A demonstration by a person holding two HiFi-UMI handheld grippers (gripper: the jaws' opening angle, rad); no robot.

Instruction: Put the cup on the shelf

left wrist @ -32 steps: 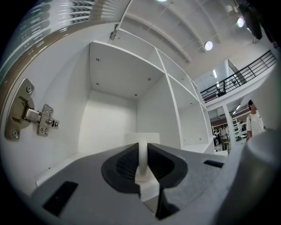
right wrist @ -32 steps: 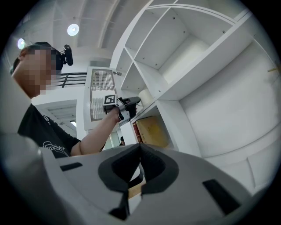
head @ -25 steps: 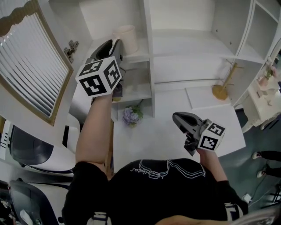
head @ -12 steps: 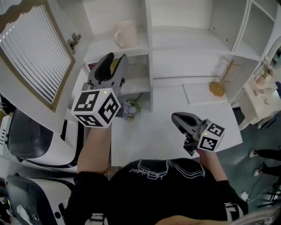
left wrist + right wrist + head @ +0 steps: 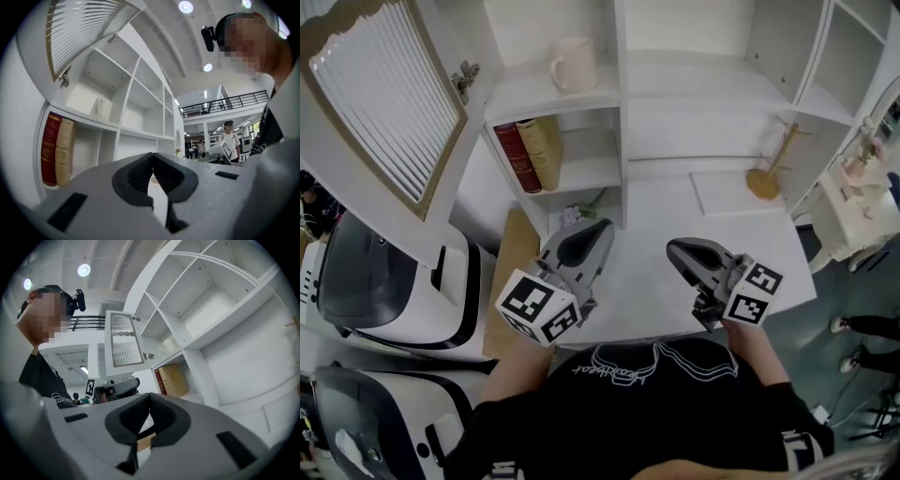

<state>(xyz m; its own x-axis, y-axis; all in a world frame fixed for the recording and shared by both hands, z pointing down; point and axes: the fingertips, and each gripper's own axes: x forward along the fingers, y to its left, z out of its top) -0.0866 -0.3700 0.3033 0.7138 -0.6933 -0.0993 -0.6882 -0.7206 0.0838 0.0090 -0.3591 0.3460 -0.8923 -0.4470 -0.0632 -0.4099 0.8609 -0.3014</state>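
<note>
Cup [image 5: 573, 64], cream, handled, upright

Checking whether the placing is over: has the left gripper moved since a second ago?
Yes. The left gripper has pulled back from the cup on the shelf toward the person; its jaws have just closed with nothing between them.

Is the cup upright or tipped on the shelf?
Upright: the cup stands on its base on the shelf above the books, with nothing touching it.
</note>
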